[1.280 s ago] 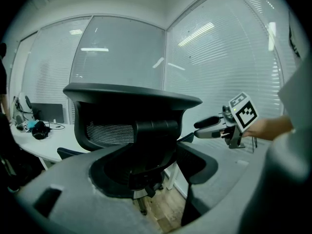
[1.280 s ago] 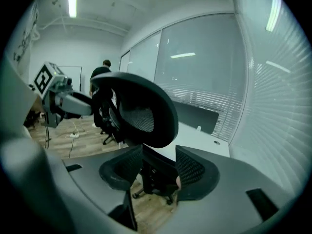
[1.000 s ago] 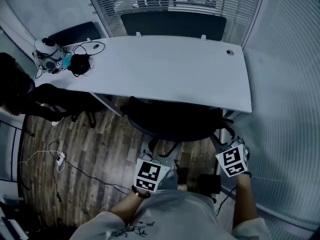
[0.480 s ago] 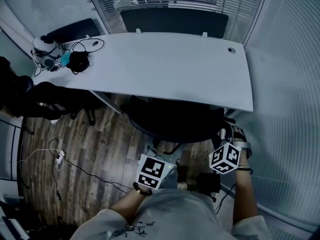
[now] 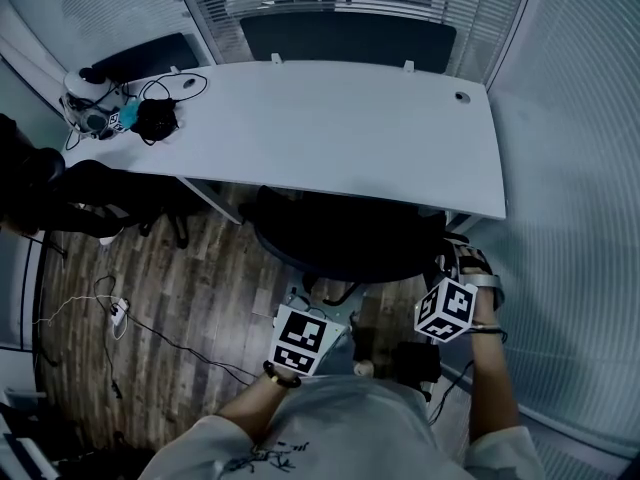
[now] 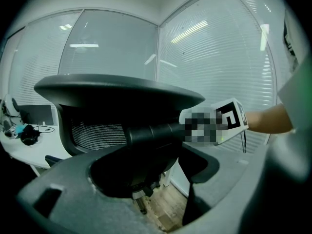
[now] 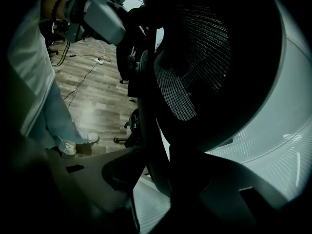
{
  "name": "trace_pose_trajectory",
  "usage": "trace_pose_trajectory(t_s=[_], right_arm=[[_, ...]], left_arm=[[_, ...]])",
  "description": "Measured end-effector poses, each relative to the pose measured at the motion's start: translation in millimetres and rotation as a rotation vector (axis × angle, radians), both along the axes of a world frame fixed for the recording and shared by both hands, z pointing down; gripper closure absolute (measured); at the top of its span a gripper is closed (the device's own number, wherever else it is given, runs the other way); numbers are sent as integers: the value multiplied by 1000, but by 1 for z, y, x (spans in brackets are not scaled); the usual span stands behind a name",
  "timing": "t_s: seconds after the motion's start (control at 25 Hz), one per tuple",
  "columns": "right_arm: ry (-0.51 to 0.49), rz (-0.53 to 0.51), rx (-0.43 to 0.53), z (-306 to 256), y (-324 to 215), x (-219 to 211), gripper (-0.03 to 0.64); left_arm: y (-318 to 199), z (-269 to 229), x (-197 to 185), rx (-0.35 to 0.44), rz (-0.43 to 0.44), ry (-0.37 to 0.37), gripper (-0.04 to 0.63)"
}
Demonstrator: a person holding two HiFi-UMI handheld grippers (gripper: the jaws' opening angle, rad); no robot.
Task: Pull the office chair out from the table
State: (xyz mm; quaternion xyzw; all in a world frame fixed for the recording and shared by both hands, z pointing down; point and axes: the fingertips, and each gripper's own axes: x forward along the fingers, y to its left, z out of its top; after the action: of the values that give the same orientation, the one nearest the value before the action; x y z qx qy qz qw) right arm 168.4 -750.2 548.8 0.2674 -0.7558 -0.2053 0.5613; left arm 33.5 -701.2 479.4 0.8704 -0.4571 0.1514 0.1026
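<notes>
Head view: the office chair [image 5: 345,233] sits just in front of me, its seat tucked under the near edge of the white table [image 5: 330,133]. It faces the table with its back turned toward me. The back's wide curved top runs left to right, parallel to that edge. My left gripper [image 5: 315,303] is at the middle of the chair's back and my right gripper [image 5: 460,258] is at its right side. A tangle of black cables [image 5: 160,118] lies on the table's far left end.

Left gripper view: the back's top rim [image 6: 117,89] arches across the frame. Below it a black bar [image 6: 151,133] lies crosswise between my jaws. They stand wide and look clamped on it, with wooden floor [image 6: 156,208] showing through the gap beneath.

Right gripper view: the mesh back [image 7: 195,57] fills the upper right. Its dark frame edge [image 7: 151,145] runs from the top down into the space between my jaws. These jaws have just been closing and are well apart. A strip of light separates the left jaw from the frame, so they are not pressing on it.
</notes>
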Motion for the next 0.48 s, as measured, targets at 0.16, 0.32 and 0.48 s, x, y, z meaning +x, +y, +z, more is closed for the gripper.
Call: trace_pose_trajectory(t_s=[0.16,0.32,0.48], right_arm=[[24,-25,3,1,2,-3,472],[72,-60,3,2,5,-5,482],[90,-82,-13,1,8,-5,488]], left_arm=[[0,1,-3,-6,3,-4,301],[2,1,-7,-7,1,-7,301],[4,1,-6,-7,-4,-8,301]])
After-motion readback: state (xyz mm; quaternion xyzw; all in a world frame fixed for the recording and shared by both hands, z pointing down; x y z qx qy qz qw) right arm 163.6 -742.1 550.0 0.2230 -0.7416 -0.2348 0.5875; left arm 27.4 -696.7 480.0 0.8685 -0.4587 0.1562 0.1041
